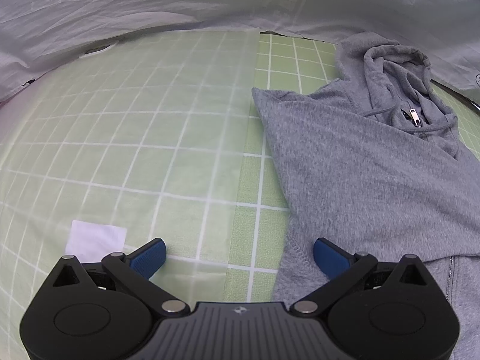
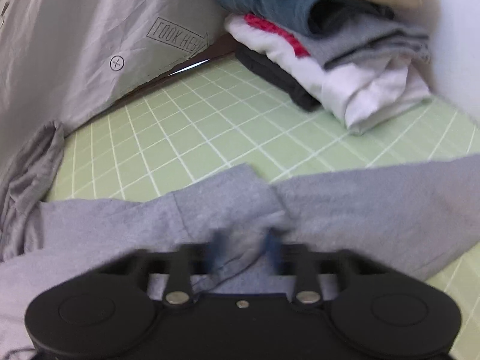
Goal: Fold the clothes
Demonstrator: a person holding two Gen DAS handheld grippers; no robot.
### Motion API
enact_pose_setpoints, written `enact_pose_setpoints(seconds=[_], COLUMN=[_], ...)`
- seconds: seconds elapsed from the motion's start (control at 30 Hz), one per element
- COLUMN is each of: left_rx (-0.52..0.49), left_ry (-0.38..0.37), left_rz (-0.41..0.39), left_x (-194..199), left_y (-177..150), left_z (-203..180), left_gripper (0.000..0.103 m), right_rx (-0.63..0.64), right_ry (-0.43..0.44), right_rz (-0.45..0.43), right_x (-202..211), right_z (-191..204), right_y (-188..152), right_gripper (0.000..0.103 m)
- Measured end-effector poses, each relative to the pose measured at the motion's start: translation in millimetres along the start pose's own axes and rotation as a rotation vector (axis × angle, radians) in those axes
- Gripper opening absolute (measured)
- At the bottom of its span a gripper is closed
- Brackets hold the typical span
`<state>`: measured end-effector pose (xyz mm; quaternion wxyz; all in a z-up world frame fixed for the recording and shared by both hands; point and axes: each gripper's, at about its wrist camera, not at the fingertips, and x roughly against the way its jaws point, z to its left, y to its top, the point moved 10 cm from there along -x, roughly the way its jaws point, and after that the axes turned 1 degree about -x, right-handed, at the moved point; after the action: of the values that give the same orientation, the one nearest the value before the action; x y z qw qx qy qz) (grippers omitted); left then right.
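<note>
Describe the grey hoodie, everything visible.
The grey hoodie is soft fleece-like knit with a zip front, a metal zipper pull at the neck, drawcords and a crumpled hood. It lies on the green grid mat, one side folded over. The right claw is shut on a sleeve fold. The left claw hangs open over its hem.

Left claw: angled steeply downward, blue-padded fingers spread wide, nothing between them. Right claw: tilted downward, motion-blurred; the two blue fingertips appear apart with grey cloth between them, grip unclear from the blur.
</note>
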<state>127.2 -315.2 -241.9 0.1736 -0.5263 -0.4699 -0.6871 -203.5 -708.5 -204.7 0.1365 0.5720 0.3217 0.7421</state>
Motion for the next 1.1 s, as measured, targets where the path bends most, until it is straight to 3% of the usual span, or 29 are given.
enact_pose_setpoints(seconds=[0.17,0.3,0.4,0.43,0.5,0.53,0.6,0.67,0.7,0.9,1.0,1.07,1.1], left_rx=[0.004,0.0,-0.009,-0.011,-0.015,-0.016,-0.018,-0.017,-0.016,0.002,0.079,0.128,0.106], left_ry=[0.003,0.001,-0.004,-0.005,-0.008,-0.008,-0.01,-0.009,-0.009,-0.004,0.02,0.002,-0.014], left_rz=[-0.007,-0.006,0.002,0.002,-0.001,-0.006,-0.015,-0.021,-0.023,0.0,0.026,-0.001,-0.022], left_x=[0.3,0.0,-0.9,-1.1,-1.3,-1.2,-1.1,-1.1,-1.1,-2.9,2.6,14.9,21.1], left_y=[-0.3,0.1,1.2,1.4,1.3,1.1,0.6,0.1,0.2,3.3,5.1,8.6,12.2], left_z=[-0.2,-0.6,-1.0,-1.1,-1.4,-1.4,-1.6,-1.8,-1.9,-1.1,1.3,-2.2,-9.5], left_gripper=[0.103,0.103,0.103,0.103,0.103,0.103,0.103,0.103,0.103,0.103,0.103,0.103,0.103], right_rx=[0.11,0.17,0.136,0.155,0.24,0.282,0.322,0.285,0.261,0.286,0.224,0.166,0.145], right_ry=[0.058,0.242,0.47,0.51,0.533,0.544,0.503,0.477,0.461,0.199,0.094,0.046,0.018], right_rz=[-0.106,-0.151,-0.061,-0.016,0.086,0.138,0.176,0.175,0.158,0.01,0.009,0.026,0.037], right_x=[30.8,66.3,85.6,86.4,80.0,77.2,71.6,70.0,69.0,61.1,56.6,52.2,50.2], right_z=[34.9,106.7,178.1,196.3,224.0,237.3,237.3,221.5,210.9,128.3,83.4,56.8,45.4], right_y=[21.4,23.1,-4.4,-18.5,-52.0,-68.7,-85.0,-86.2,-81.9,-58.1,-55.7,-58.5,-60.1], right_gripper=[0.005,0.005,0.005,0.007,0.021,0.036,0.053,0.091,0.101,0.103,0.103,0.103,0.103])
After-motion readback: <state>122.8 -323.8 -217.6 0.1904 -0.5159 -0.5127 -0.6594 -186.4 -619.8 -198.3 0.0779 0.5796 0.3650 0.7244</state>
